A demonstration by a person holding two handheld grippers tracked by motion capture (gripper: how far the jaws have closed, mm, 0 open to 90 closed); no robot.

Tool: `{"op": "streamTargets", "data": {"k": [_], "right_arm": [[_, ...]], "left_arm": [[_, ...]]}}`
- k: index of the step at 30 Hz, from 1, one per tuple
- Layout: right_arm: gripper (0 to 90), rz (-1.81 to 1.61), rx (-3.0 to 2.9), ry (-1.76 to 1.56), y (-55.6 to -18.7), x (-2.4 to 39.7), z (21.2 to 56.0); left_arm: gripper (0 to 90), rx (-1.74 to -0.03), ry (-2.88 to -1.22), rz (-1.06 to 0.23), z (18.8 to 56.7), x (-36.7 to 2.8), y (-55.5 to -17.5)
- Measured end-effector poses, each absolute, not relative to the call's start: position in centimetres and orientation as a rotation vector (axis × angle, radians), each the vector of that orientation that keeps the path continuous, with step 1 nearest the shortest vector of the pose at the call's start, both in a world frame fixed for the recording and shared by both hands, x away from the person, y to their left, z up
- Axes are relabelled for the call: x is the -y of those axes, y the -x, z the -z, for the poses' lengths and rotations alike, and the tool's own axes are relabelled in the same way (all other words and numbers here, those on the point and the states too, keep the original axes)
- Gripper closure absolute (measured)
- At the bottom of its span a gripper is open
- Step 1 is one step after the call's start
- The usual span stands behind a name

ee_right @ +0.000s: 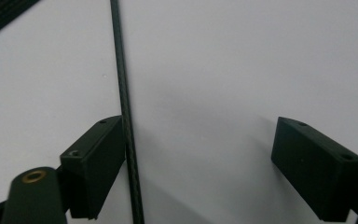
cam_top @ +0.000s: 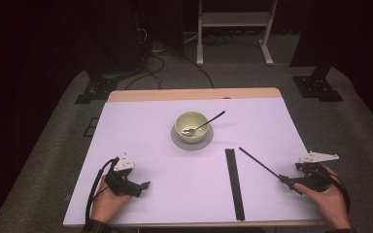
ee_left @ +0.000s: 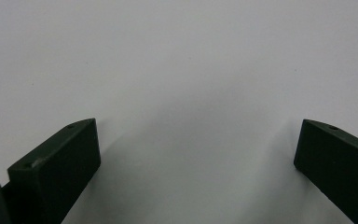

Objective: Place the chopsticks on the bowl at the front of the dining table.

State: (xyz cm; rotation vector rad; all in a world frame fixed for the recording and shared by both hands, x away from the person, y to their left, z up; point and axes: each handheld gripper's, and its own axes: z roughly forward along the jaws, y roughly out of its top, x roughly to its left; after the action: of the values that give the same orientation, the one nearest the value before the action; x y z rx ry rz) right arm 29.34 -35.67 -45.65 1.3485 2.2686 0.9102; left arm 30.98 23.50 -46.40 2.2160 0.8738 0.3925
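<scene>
Rod (ee_right: 127, 116) beside gripper (ee_right: 200, 154) (jaws apart)

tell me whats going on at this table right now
A person sits at a white table with a two-jaw gripper in each hand. The right gripper is open around a thin black rod, which lies against one jaw but is not clamped. A bundle of black rods lies just beside it. The left gripper is open over bare tabletop, holding nothing. Farther back, a pale green bowl with a spoon in it sits on a grey saucer.
</scene>
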Motion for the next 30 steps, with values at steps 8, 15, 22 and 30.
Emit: {"op": "streamTargets", "data": {"k": [8, 15, 22, 30], "right_arm": [[24.5, -0.957, -2.267, -1.31, -29.9, 34.6, 45.1], [38.7, -0.996, -2.296, -1.278, -30.6, 34.0, 45.0], [53.5, -1.018, -2.342, -1.232, -31.2, 32.9, 44.9], [67.0, -1.045, -2.378, -1.207, -31.8, 32.2, 44.7]], "left_arm": [[0.0, -0.874, -2.215, -0.393, 46.4, -23.5, -31.0], [0.0, -0.874, -2.216, -0.392, 46.4, -23.5, -31.0], [0.0, -0.874, -2.216, -0.392, 46.4, -23.5, -31.0], [0.0, -0.875, -2.217, -0.391, 46.4, -23.5, -31.0]]}}
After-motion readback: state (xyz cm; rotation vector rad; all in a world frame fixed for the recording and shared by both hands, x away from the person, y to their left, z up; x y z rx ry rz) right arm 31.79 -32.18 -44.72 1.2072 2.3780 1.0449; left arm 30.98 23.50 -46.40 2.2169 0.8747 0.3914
